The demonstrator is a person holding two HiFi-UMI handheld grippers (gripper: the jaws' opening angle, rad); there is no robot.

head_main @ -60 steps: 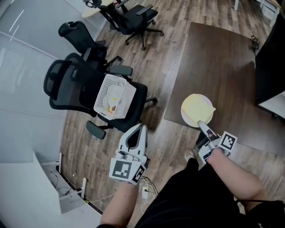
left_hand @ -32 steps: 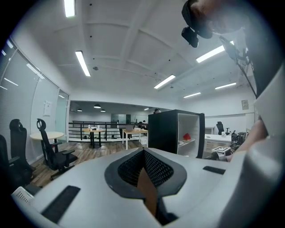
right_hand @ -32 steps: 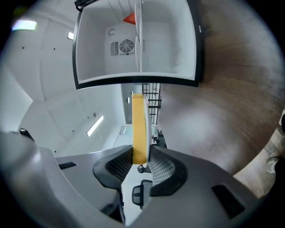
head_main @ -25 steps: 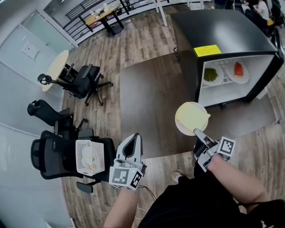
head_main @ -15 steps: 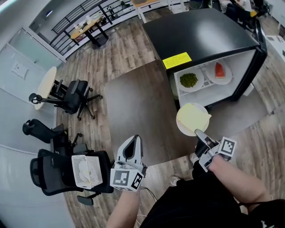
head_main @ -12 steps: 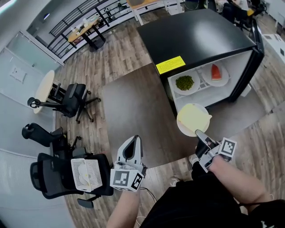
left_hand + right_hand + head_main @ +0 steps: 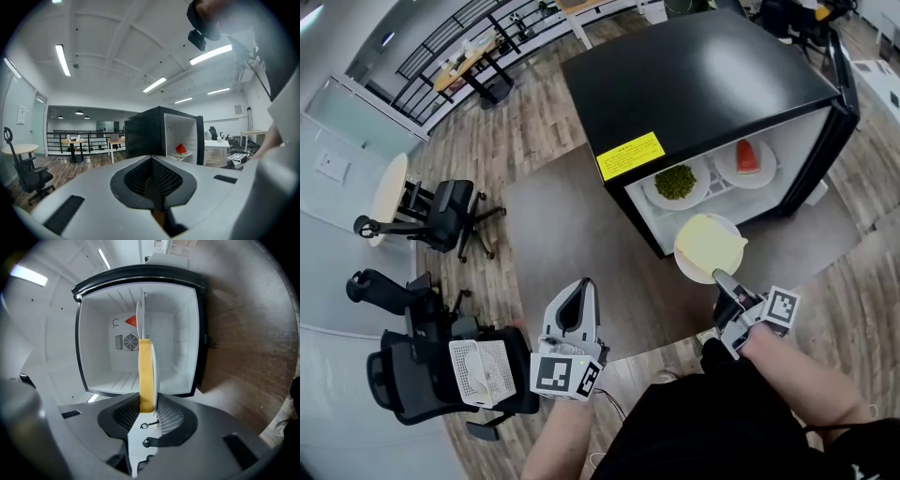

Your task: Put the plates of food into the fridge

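Observation:
A black mini fridge point(image 7: 703, 84) stands open at the upper right of the head view. On its shelf sit a plate of green food point(image 7: 675, 183) and a plate with a watermelon slice point(image 7: 747, 157). My right gripper point(image 7: 719, 277) is shut on the rim of a white plate of flat yellow food point(image 7: 710, 246), held just in front of the fridge's lower opening. The right gripper view shows that plate point(image 7: 146, 371) edge-on between the jaws, with the white fridge interior point(image 7: 108, 357) ahead. My left gripper point(image 7: 581, 283) is shut and holds nothing; its view shows the fridge point(image 7: 145, 136) ahead.
A black office chair point(image 7: 412, 375) carrying a white basket point(image 7: 481, 372) stands at the lower left. Further chairs point(image 7: 441, 206) and a round table point(image 7: 386, 187) lie beyond. The fridge door point(image 7: 842, 75) stands open at the right. A dark mat point(image 7: 572, 244) covers the floor before the fridge.
The fridge has come closer and shifted left in the head view. Both grippers have moved toward it, and the yellow-food plate now overlaps the fridge's lower opening. The grip is unchanged.

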